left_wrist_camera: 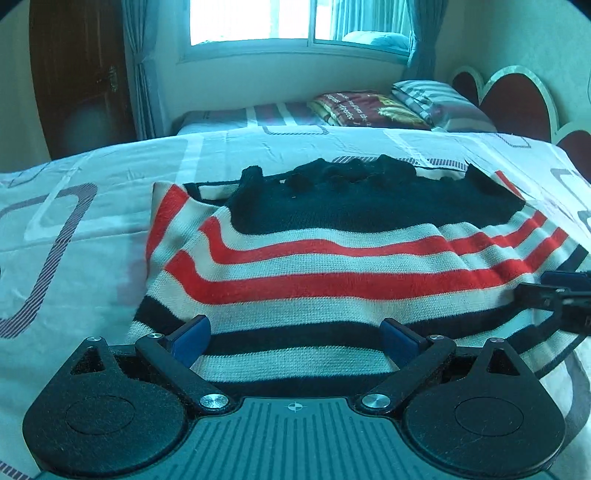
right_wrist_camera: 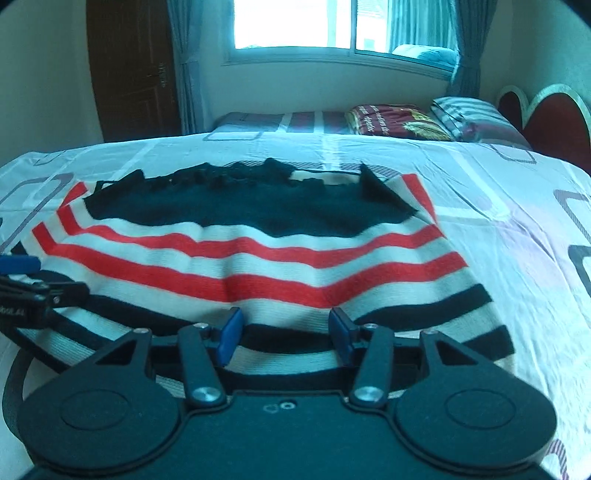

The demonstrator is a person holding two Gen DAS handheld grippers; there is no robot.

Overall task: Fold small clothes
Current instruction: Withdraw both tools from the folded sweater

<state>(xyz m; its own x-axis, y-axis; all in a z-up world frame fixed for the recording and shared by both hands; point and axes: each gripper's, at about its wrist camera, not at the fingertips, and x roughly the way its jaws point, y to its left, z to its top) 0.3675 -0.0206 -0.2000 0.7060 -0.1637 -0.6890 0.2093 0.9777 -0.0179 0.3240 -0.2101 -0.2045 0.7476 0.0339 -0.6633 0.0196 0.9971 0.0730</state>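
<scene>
Striped sweater (left_wrist_camera: 314, 258) lies flat on the bedsheet (left_wrist_camera: 92, 229), dead ahead of both grippers; long axis runs left-right, hem nearest; left gripper (left_wrist_camera: 295, 341) jaws spread wide over hem; right gripper (right_wrist_camera: 286, 332) also spread, equally close; both poised to pinch hem.

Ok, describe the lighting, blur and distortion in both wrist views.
Left wrist: blown-out bright window, bluish cast, fisheye bending the white patterned bedsheet, striped red, white and navy knitted sweater fairly sharp. Right wrist: same window glare, sweater softer, slightly blurred, dark corners.
</scene>
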